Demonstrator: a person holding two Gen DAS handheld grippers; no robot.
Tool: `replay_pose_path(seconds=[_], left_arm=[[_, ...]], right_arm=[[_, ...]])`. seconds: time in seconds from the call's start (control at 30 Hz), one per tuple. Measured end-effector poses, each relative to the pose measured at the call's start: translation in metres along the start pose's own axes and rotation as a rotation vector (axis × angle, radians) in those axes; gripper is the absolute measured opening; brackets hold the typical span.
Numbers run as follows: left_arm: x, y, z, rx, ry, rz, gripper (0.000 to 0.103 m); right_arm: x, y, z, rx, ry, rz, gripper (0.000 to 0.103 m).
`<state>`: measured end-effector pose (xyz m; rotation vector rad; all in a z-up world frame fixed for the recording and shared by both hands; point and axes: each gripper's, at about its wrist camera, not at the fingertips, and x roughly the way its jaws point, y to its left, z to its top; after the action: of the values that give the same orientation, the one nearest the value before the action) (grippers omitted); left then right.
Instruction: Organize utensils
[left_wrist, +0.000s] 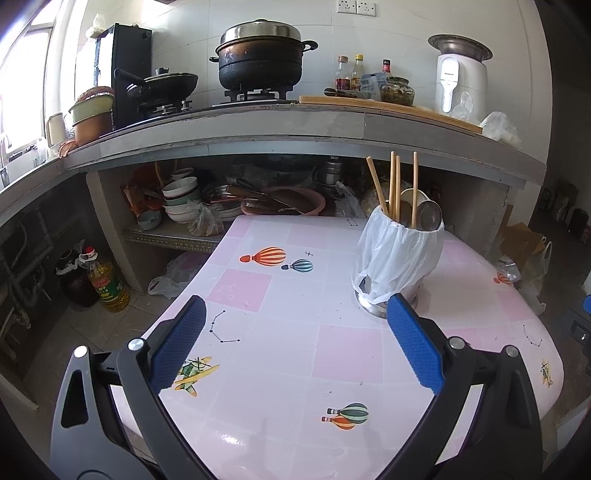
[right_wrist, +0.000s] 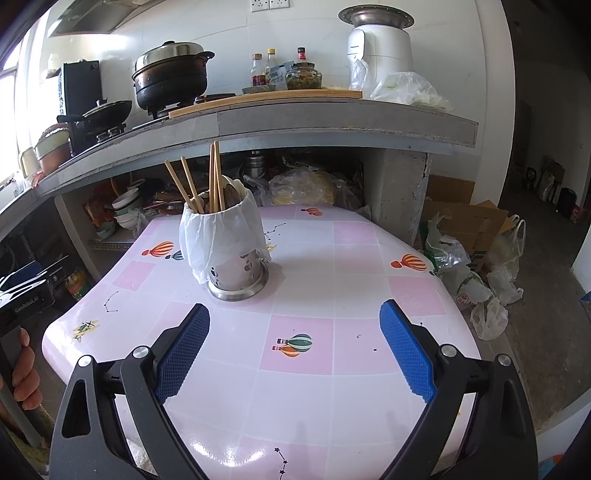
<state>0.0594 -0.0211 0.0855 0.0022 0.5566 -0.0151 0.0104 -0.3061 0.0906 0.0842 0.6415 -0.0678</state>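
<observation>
Holder (right_wrist: 231, 254) upright mid-frame on desk (right_wrist: 369, 258), chopsticks (right_wrist: 216, 177) and spoons inside: task looks finished. Left hand-held gripper (left_wrist: 295, 343), right hand-held gripper (right_wrist: 295, 347) both released, empty, lower frame, clear of holder.

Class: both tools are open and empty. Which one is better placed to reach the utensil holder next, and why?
Probably the left tool: the utensil holder stands just beyond its right fingertip. From the right tool, the holder sits farther ahead and off to the left. Both are open and empty.
</observation>
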Motion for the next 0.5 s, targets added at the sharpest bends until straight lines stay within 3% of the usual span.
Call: replay_pose_path(seconds=[0.5], left_arm=[[0.005, 0.027, -0.013, -0.008, 0.052, 0.056, 0.095]], right_arm=[[0.002, -0.008, 0.0, 0.023, 0.011, -0.017, 0.091]])
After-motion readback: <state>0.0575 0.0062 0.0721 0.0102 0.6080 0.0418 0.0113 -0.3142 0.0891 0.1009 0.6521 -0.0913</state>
